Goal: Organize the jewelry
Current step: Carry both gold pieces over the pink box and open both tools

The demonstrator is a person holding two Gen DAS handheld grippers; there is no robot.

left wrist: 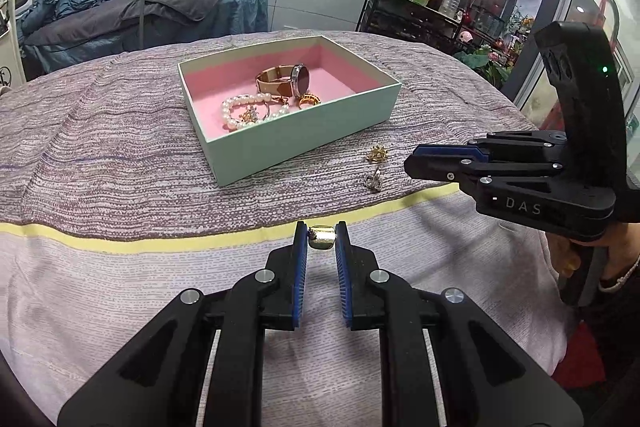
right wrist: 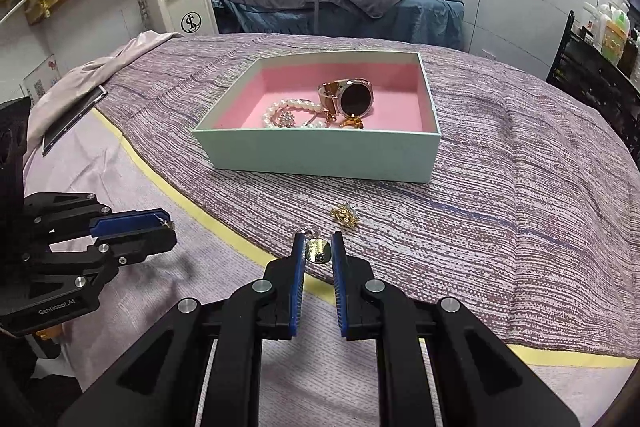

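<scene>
- A small gold piece [left wrist: 321, 237] is pinched by the left gripper [left wrist: 321, 239], in front of the green box [left wrist: 304, 143].
- Another gold piece [right wrist: 318, 251] is pinched by the right gripper [right wrist: 318, 253], also in front of the box.
- A watch [left wrist: 286, 79] and pearls [left wrist: 240, 111] are kept inside the box.

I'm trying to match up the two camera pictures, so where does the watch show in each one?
Left wrist: the watch is above centre, slightly left, with its dark face turned to the right.
Right wrist: the watch is above centre, slightly right, with its face toward the camera.
Shared landmark: the green box with pink lining, which holds it in both views.
</scene>
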